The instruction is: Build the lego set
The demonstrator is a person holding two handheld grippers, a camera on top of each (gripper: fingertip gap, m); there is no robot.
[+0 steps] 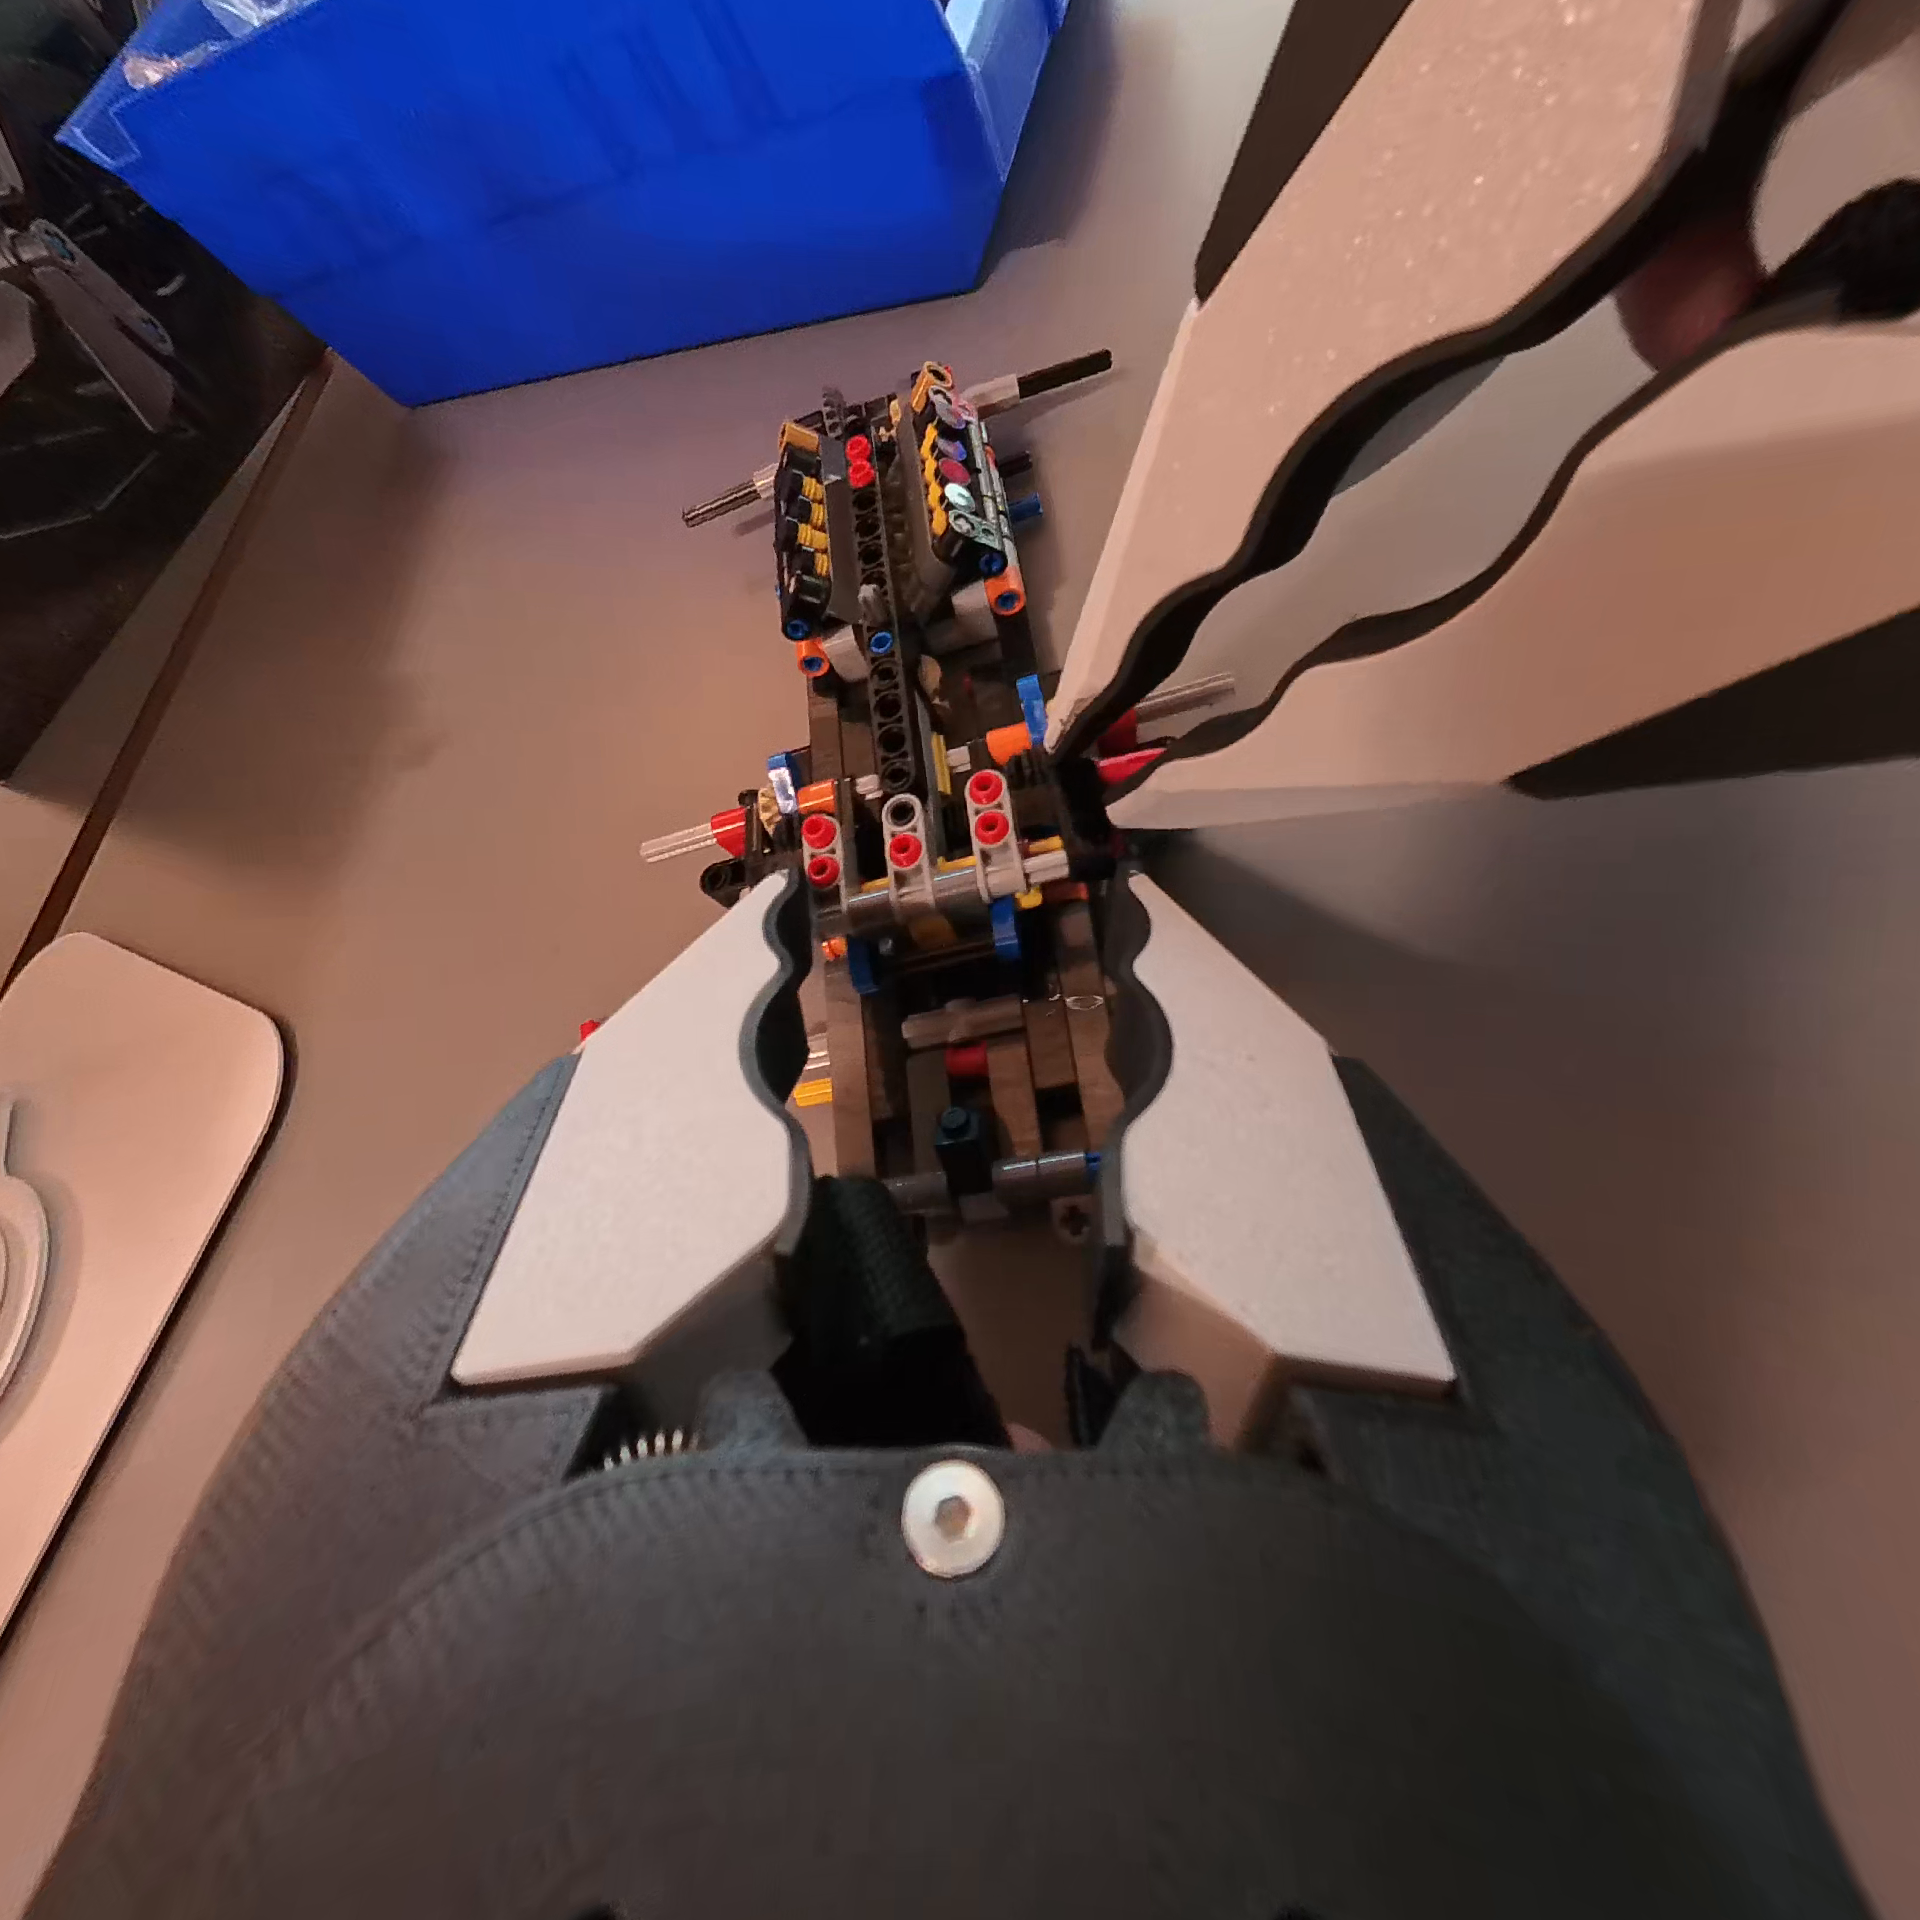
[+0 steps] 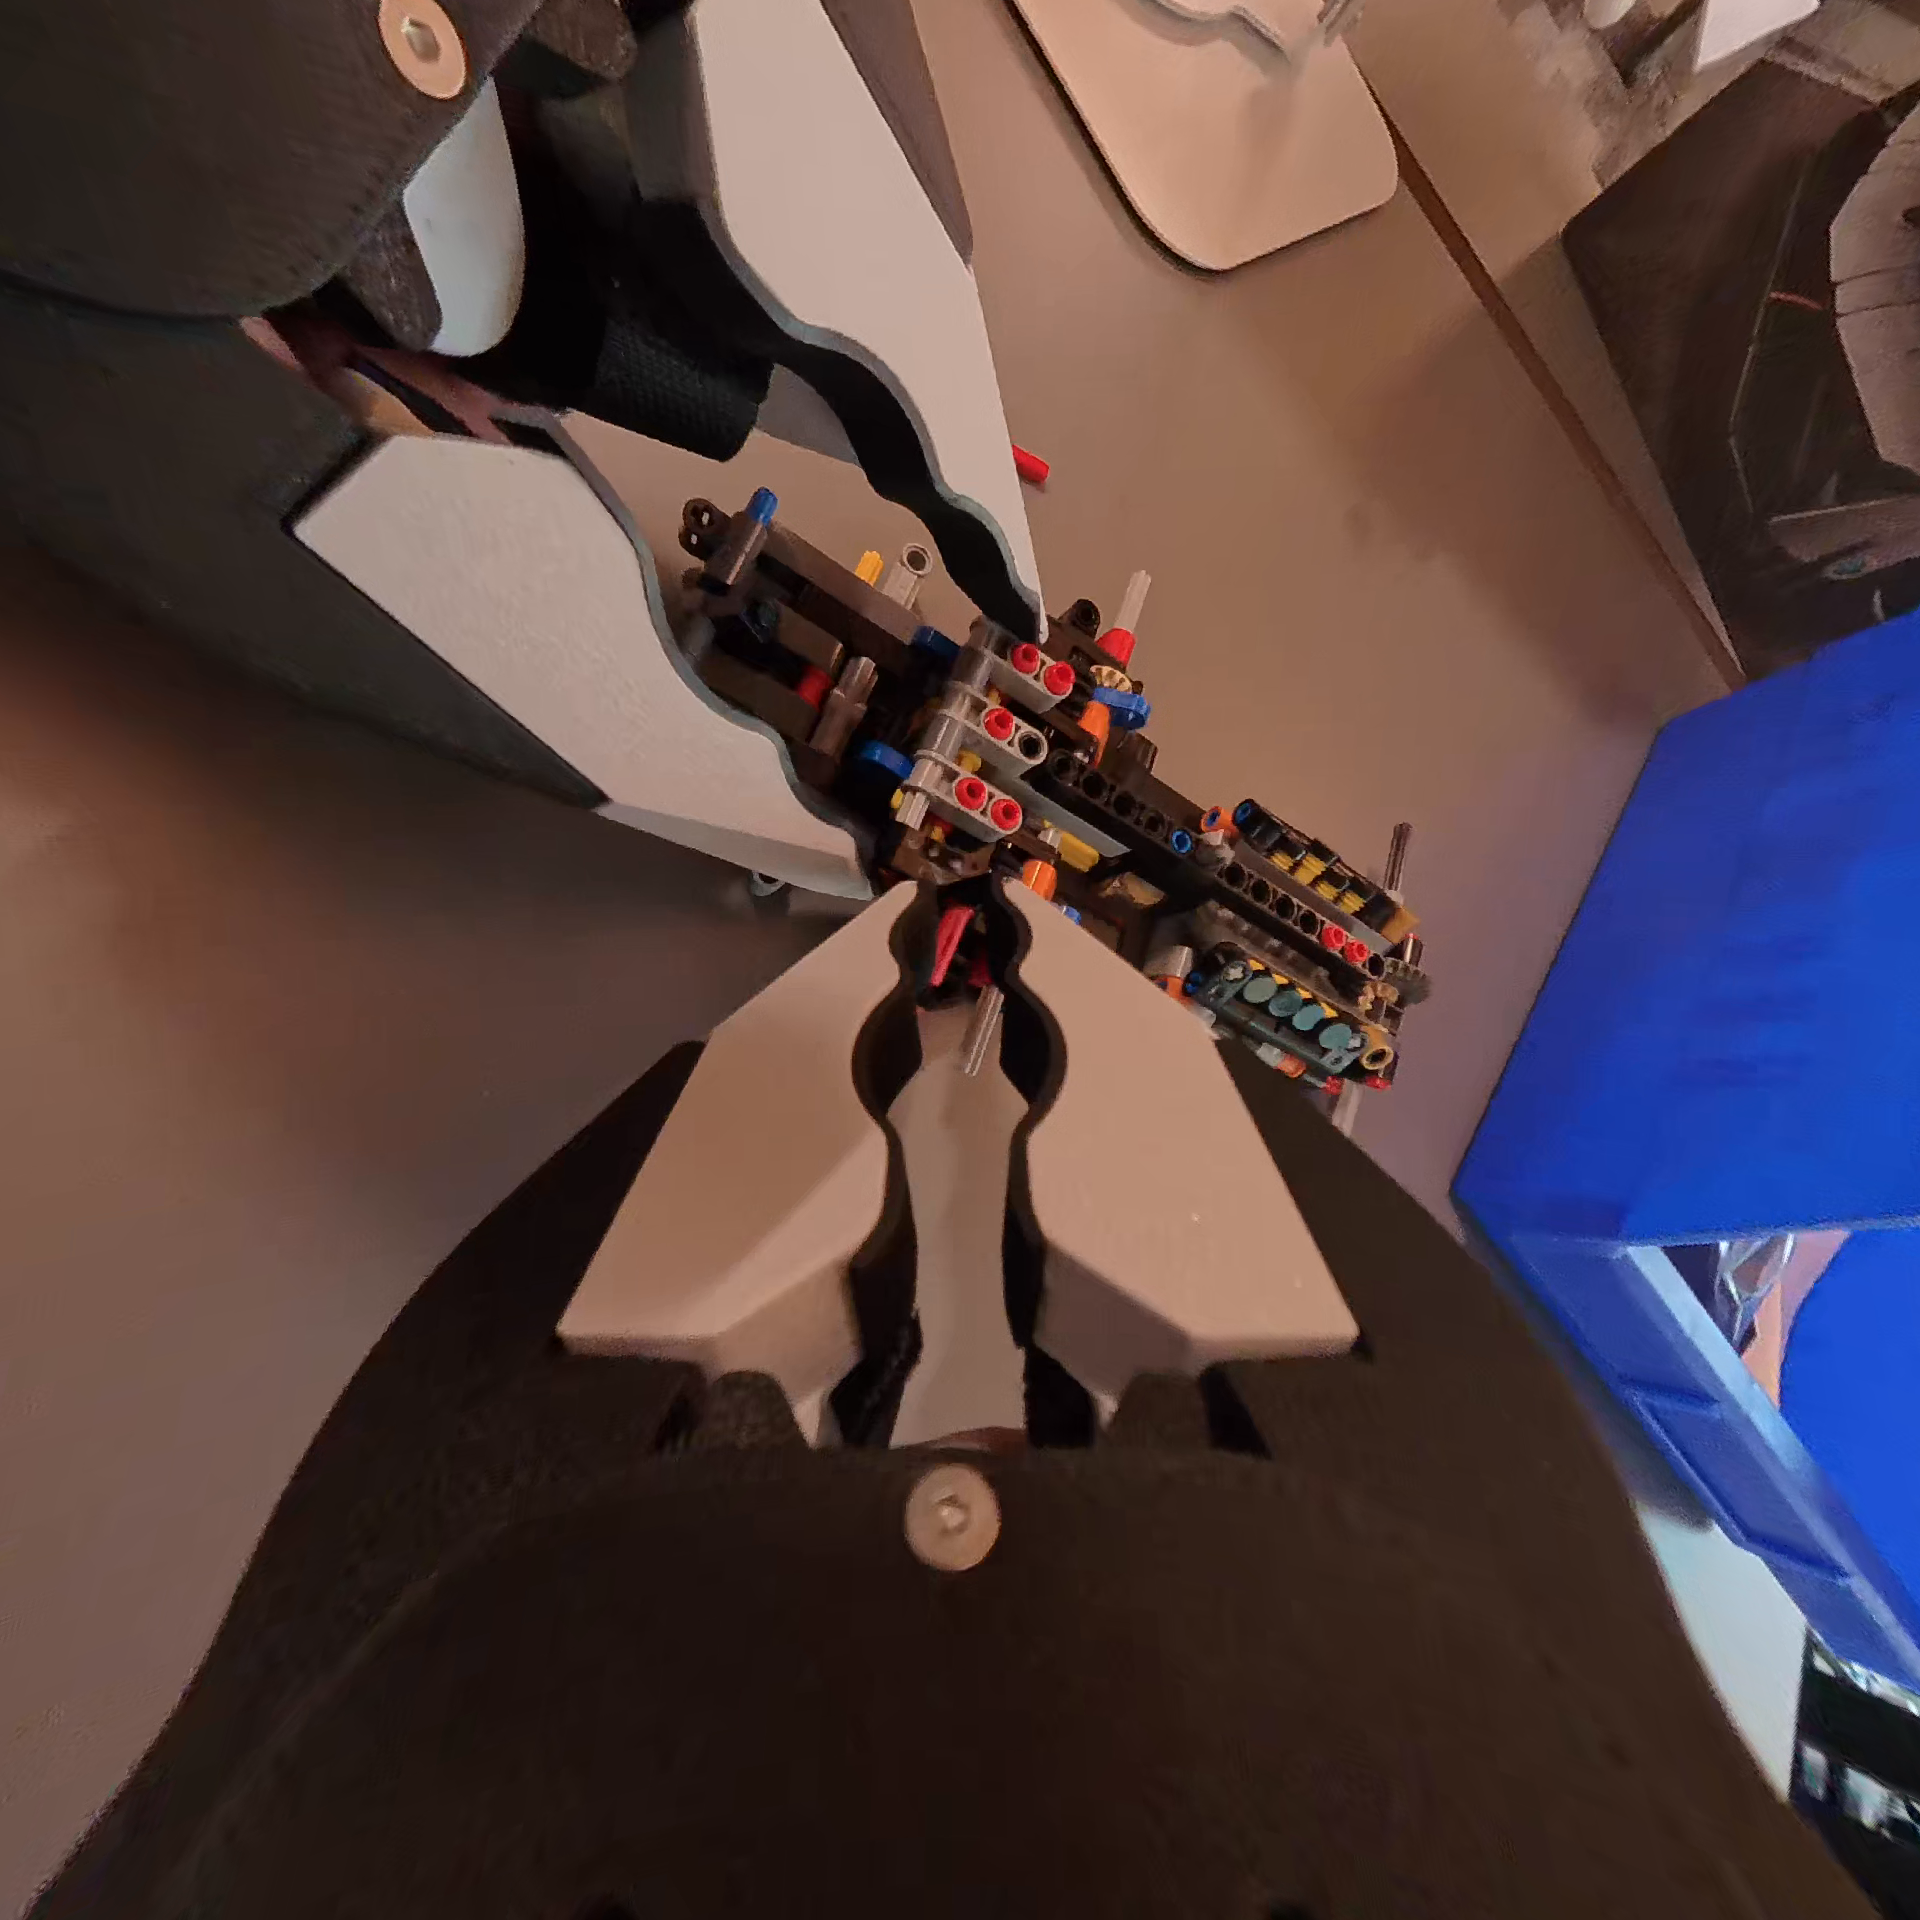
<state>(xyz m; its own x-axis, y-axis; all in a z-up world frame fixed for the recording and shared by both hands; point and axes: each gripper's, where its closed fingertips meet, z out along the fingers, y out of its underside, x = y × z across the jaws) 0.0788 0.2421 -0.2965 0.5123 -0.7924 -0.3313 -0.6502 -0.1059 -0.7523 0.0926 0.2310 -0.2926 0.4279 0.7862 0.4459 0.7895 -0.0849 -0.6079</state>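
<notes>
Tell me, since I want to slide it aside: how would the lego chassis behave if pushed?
The lego chassis is long and lies flat on the table, so it would probably slide, not tip. Its protruding axles and pins could catch or pop off.

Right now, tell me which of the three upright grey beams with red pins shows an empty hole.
The middle grey beam: its top hole is empty, with one red pin below. The two flanking beams each carry two red pins.
</notes>
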